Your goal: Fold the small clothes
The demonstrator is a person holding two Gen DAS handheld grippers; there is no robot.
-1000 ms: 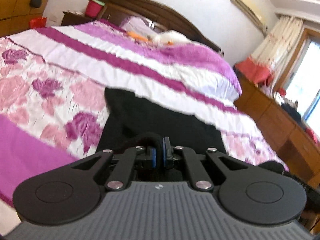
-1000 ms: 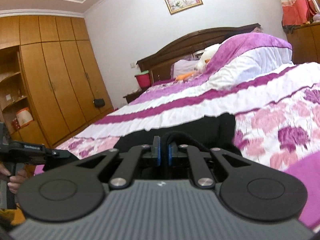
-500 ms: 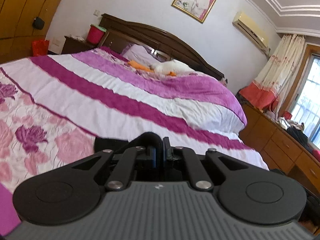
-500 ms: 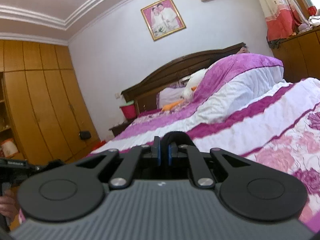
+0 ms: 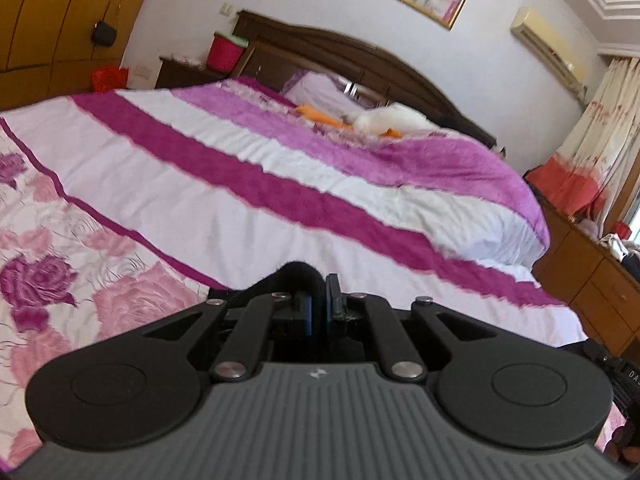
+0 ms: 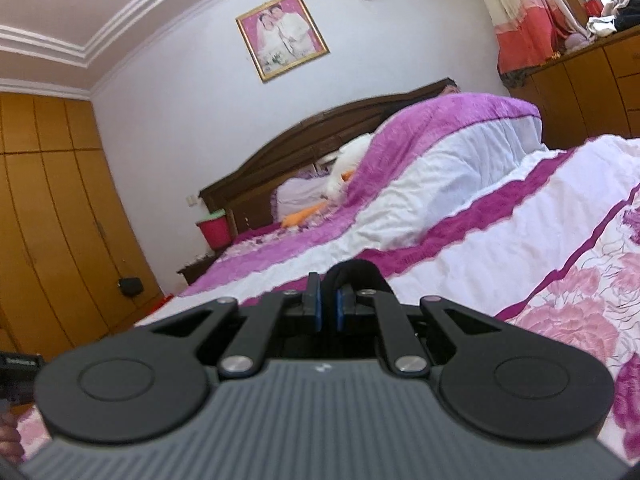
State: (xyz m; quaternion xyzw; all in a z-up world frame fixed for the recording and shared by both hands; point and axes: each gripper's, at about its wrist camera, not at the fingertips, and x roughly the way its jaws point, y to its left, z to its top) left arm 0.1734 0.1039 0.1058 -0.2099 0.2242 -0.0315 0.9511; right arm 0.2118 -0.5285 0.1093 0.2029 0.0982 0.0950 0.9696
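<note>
**Both grippers pinching black garment over the bed**

Left gripper: its 2 blue-padded jaws stand narrow, clamped on a fold of the small black fabric garment, which bulges up just past the fingertips. Only that hump & a dark strip to its left show; rest of the cloth is hidden behind the gripper body. Below it lies the bed's quilted cover w/ white, magenta and pink rose print, roses near left, plain stripes farther off.

Right gripper: also narrow, pads pressed on a looped edge of the same black garment, the loop arching to the right of the fingertips. Rose print sits near right in this view.

Far end of bed: dark wooden curved headboard, a white plush toy w/ orange parts by the pillows. Red plastic bin w/ green rim stands far left beside the headboard. Gold-framed photo hangs on the wall above. Part of a hand shows at the near left edge of the right wrist view.
</note>
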